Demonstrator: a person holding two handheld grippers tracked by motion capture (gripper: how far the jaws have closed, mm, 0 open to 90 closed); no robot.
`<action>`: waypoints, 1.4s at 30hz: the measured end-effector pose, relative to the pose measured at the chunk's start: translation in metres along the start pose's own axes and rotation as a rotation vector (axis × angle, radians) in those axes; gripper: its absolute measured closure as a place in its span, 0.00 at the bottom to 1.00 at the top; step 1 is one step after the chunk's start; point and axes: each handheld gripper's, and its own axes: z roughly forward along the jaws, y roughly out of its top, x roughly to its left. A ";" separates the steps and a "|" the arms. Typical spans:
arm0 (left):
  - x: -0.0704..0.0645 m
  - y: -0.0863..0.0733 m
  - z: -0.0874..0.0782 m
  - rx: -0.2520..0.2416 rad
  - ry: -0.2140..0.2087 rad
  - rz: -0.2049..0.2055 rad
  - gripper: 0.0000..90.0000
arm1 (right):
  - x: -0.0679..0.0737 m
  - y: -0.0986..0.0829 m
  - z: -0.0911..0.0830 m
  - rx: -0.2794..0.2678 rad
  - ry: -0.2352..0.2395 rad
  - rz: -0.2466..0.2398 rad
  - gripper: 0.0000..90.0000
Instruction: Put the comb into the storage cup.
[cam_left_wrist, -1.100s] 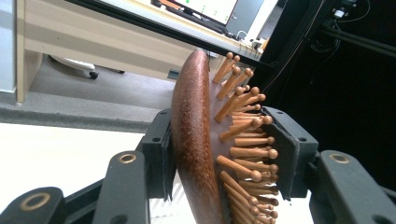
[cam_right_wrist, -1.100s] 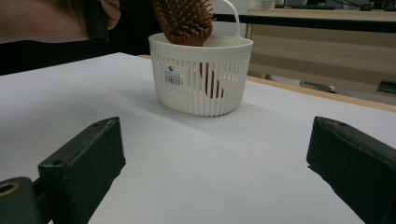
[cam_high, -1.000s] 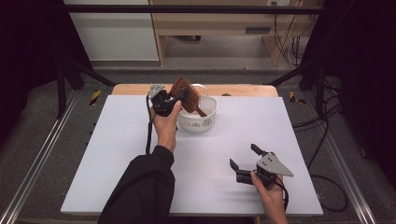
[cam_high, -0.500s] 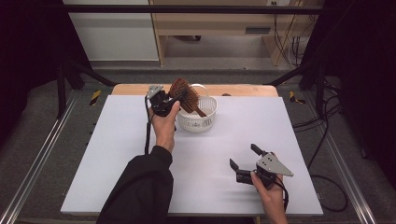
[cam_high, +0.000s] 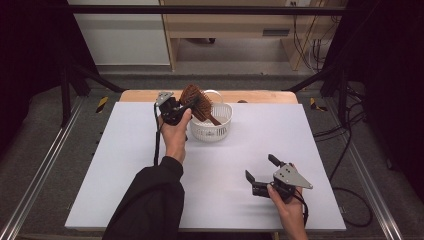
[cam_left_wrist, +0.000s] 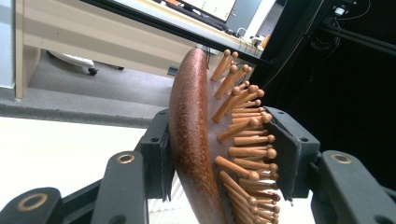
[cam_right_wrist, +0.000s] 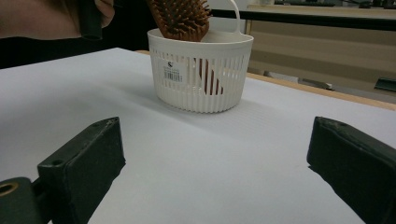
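Brown wooden hairbrush (cam_left_wrist: 196, 140), rounded pegs, tilted

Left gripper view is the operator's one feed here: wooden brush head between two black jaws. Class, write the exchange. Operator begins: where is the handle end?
Observer: The hairbrush handle slants down inside the white basket, visible through its slats.
Operator: Is the basket held?
Observer: No, it stands alone on the white table.
Operator: And the other gripper?
Observer: The right gripper is open, low over the table's near side, facing the basket.
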 end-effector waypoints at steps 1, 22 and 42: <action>0.000 0.000 0.000 0.000 0.000 0.000 0.53 | 0.000 0.000 0.000 0.000 0.001 0.001 0.05; 0.007 -0.001 -0.002 0.009 -0.002 -0.009 0.52 | 0.000 0.000 0.001 0.006 0.000 0.009 0.04; 0.018 -0.004 -0.005 0.019 -0.007 -0.033 0.51 | -0.001 -0.001 0.002 0.009 0.007 0.015 0.04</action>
